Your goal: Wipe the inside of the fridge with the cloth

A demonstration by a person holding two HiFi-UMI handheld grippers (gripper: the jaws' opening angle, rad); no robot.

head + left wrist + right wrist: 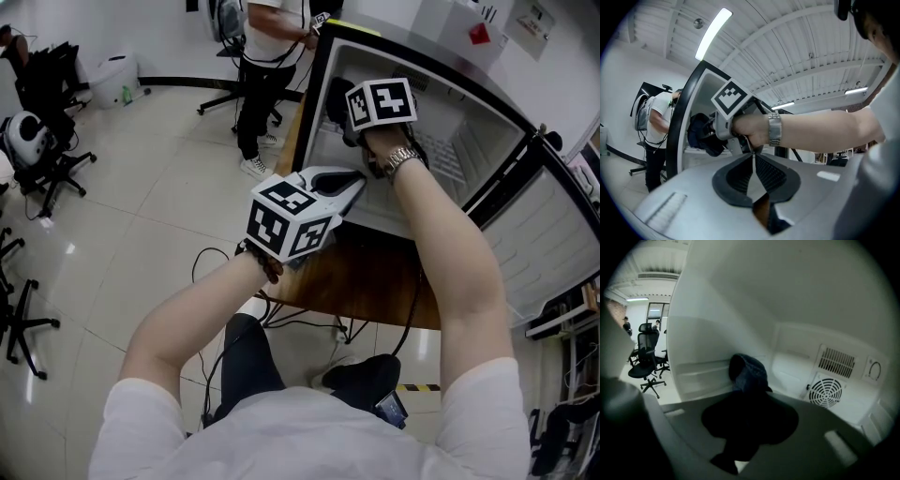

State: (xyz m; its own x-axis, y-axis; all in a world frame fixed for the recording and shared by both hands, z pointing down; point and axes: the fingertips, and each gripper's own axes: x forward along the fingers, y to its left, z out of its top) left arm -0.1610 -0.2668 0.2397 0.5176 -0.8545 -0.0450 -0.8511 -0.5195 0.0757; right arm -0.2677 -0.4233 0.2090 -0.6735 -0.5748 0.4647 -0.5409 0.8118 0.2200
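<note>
A small white fridge stands open on a wooden table. My right gripper reaches into it, shut on a dark blue cloth. In the right gripper view the bunched cloth sticks out from the jaws near the fridge's white left wall. My left gripper hangs level outside the fridge's front, shut with nothing in it. In the left gripper view its pads meet, and beyond them the right gripper holds the cloth at the fridge opening.
The fridge door stands open to the right. A round fan grille and a vent sit on the fridge's back wall. A person stands behind the table. Office chairs are at the left; cables trail below.
</note>
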